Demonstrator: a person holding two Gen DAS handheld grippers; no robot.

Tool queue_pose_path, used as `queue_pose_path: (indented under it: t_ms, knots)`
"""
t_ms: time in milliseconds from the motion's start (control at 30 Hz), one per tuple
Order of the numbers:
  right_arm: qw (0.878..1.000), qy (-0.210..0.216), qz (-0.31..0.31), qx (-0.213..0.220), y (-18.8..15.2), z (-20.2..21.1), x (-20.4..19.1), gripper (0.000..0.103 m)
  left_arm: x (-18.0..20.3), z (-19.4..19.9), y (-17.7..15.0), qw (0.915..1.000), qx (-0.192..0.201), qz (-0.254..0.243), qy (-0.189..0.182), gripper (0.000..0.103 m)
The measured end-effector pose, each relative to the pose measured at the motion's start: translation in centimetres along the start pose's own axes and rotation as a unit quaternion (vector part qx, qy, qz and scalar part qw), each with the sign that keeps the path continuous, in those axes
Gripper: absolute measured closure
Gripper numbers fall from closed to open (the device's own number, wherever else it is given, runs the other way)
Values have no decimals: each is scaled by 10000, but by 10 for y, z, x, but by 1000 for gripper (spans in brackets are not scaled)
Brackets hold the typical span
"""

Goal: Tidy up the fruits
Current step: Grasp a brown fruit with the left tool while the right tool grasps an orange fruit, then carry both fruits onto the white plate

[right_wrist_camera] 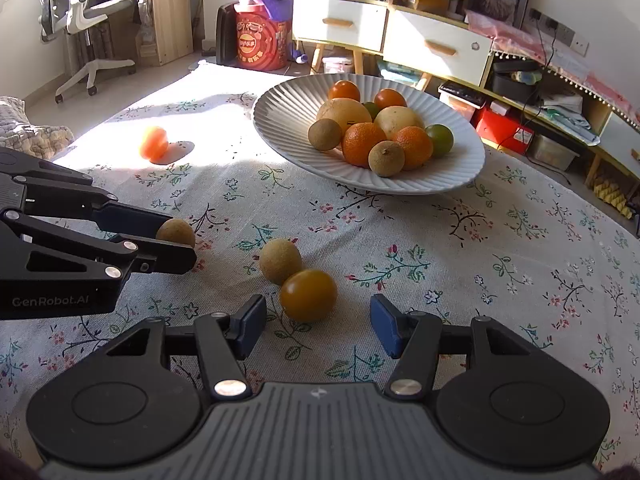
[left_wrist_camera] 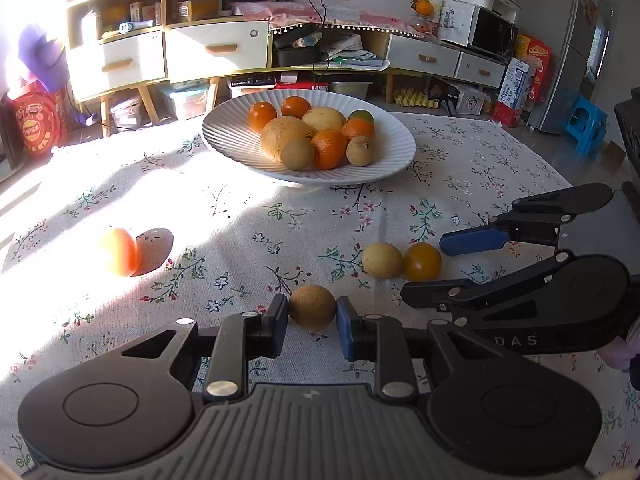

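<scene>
Left wrist view, left gripper (left_wrist_camera: 312, 316) pinching a brown longan (left_wrist_camera: 312, 307) near the white plate (left_wrist_camera: 236, 152), right gripper (right_wrist_camera: 318, 326) wide open, empty, around a yellow tomato (right_wrist_camera: 308, 295).

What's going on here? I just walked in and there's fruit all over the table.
Someone with a gripper in each hand is gathering fruit into the white bowl. The left gripper has its fingers on either side of a brown longan on the tablecloth. The right gripper is open, lined up on a yellow-orange fruit. Another longan and an orange fruit still lie loose.
</scene>
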State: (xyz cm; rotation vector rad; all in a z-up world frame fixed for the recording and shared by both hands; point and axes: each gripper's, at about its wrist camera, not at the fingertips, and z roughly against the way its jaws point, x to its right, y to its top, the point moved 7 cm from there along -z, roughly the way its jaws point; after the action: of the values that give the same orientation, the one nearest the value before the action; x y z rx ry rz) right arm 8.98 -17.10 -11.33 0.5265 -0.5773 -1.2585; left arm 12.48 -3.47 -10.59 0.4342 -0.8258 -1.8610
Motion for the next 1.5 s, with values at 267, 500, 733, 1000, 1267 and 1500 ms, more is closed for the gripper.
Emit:
queue_pose_path:
  t_ms: [267, 500, 733, 1000, 1267, 1500]
  knots:
    - [9999, 52, 88, -8, 1, 1, -3, 69, 0, -1, 0, 10000, -32, -20, -15, 91]
    - [9998, 90, 152, -60, 1, 2, -5, 76, 1, -2, 0, 10000, -58, 17, -32, 91]
    - [9997, 184, 165, -71, 3, 7, -9, 76, -4, -2, 2, 9996, -83, 241, -100, 91]
    - [9995, 188, -211, 143, 16, 17, 6, 76, -1, 4, 17, 9993, 97, 332, -151, 91]
    - [9980, 90, -508, 359, 30, 22, 26, 76, 9, 4, 34, 9989, 268, 301, -218, 91]
    - [9962, -23, -676, 543, 43, 25, 41, 76, 21, 3, 50, 9983, 436, 255, -278, 91]
